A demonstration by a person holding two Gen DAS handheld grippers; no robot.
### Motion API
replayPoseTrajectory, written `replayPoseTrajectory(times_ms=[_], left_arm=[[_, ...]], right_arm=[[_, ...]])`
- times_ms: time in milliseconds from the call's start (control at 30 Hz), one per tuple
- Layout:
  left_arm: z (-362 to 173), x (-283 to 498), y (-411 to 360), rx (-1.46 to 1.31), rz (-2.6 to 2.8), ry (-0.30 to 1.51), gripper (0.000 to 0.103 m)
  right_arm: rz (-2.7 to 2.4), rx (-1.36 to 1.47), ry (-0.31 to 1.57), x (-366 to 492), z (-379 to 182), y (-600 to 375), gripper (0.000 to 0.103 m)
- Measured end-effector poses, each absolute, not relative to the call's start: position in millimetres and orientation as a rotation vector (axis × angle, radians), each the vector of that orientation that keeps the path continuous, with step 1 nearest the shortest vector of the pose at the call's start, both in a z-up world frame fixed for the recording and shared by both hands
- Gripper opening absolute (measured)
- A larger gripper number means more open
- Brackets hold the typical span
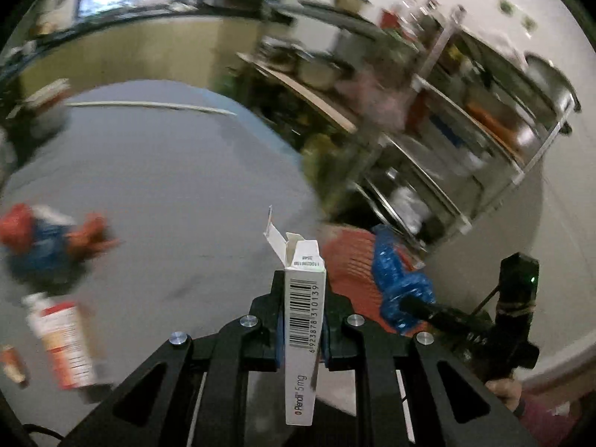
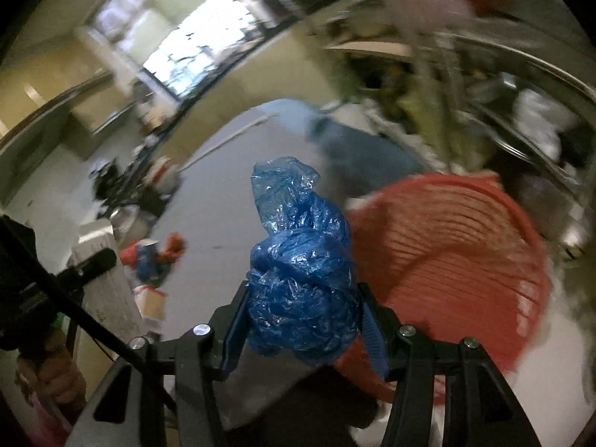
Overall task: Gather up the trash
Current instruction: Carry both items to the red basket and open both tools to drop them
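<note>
My left gripper (image 1: 302, 320) is shut on a white medicine box (image 1: 303, 320) with a barcode and an open top flap, held upright above the grey table (image 1: 167, 171). My right gripper (image 2: 303, 309) is shut on a crumpled blue plastic bag (image 2: 298, 260), beside a red slatted basket (image 2: 458, 246) at the table's edge. In the left wrist view the blue bag (image 1: 398, 279) and right gripper (image 1: 439, 311) hang over the red basket (image 1: 350, 260).
On the table lie a red and blue wrapper (image 1: 44, 238), a white and orange bottle (image 1: 63, 339) and a small item (image 1: 13, 365) at the left. Metal shelves (image 1: 465, 119) with pots stand to the right. Both views are blurred.
</note>
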State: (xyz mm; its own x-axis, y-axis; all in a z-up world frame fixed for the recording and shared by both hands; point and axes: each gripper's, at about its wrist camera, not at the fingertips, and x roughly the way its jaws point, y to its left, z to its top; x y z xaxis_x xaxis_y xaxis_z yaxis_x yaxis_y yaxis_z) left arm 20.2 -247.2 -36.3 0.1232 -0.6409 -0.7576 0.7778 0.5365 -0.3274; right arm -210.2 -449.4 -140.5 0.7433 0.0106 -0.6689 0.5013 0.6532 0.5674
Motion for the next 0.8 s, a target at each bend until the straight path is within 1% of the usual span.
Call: replayPoseTrajectory(times_ms=[200,300,333,367,433,567,633,800], left_arm=[[-64,-32,-331,0.281,-1.154,1.057,0.016],[-77,-51,-354,0.348,-1.175,1.072,0.021],[-81,-54,-361,0.362,-1.178,1.075,0.034],[-84,-57,-366,0.376,-1.18,1.078,0.052],[-85,-60,-369,0.379,-1.174,1.059,0.062],[-81,-53,-361,0.391,-1.153,1.053,0.063],[-77,-48,-350,0.378,-1.137,1.036,0.064],[-61,-32,-290,0.375,-1.012,0.973,0.066]], right_arm=[[-0.404,0.878,0.712,-251,-163,-479,0.057],[-0.427,0.9,0.719,-258,-167,-483,0.06],[-0.426,0.914,0.722,-261,-169,-486,0.061],[-0.425,0.924,0.728,-262,-170,-487,0.063],[-0.428,0.934,0.73,-264,-170,-488,0.067],[-0.43,0.937,0.708,-260,-168,-488,0.068],[-0.431,0.922,0.682,-259,-161,-486,0.07],[-0.392,0.862,0.655,-239,-141,-470,0.071]])
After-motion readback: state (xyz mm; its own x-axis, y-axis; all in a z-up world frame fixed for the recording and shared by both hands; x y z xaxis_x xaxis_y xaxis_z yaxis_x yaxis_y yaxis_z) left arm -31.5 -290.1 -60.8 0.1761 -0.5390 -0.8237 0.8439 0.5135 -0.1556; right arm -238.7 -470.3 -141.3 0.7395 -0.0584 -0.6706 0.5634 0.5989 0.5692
